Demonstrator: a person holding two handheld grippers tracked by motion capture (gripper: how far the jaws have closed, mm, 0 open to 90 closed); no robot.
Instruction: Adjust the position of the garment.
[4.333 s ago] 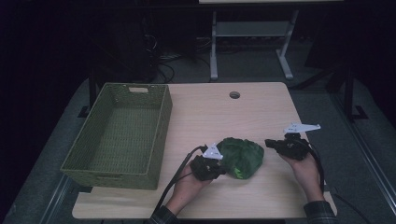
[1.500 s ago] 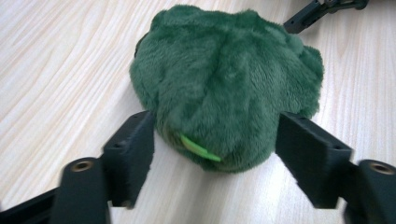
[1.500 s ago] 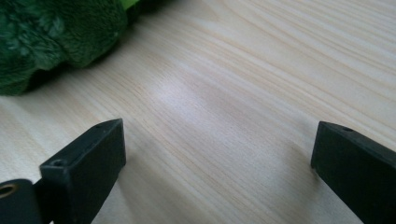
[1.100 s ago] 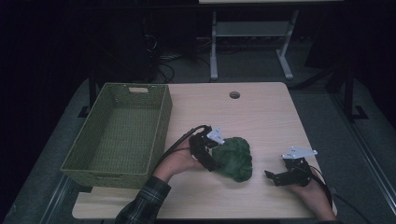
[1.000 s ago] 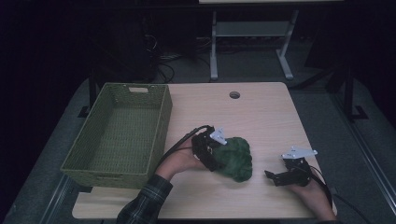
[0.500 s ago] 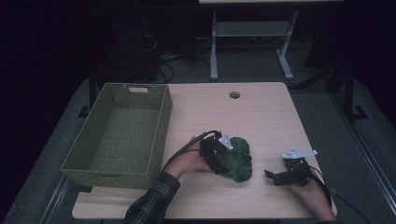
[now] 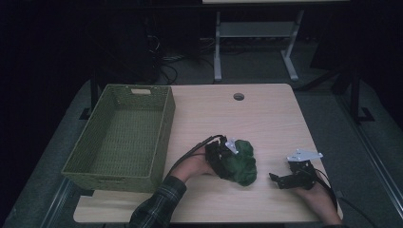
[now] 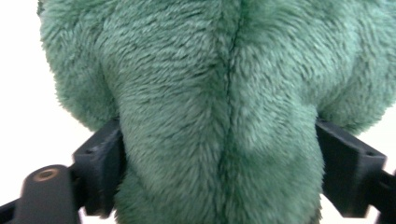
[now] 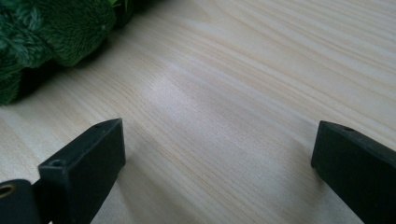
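- A pale wooden table [image 7: 266, 118] is carrying everything, its grain showing in the right gripper view.
- A green woven basket [image 7: 124, 134] is sitting on its left part, overhanging the left edge.
- A green plush [image 7: 240, 162] is lying near the front, right of the basket.
- A round hole [image 7: 238, 97] is showing near the far edge.

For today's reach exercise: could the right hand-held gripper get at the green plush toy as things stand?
Probably yes. The right hand-held gripper rests open on the table, pointing at the green plush toy, with bare wood between. The left hand-held gripper already grips the toy's far side.
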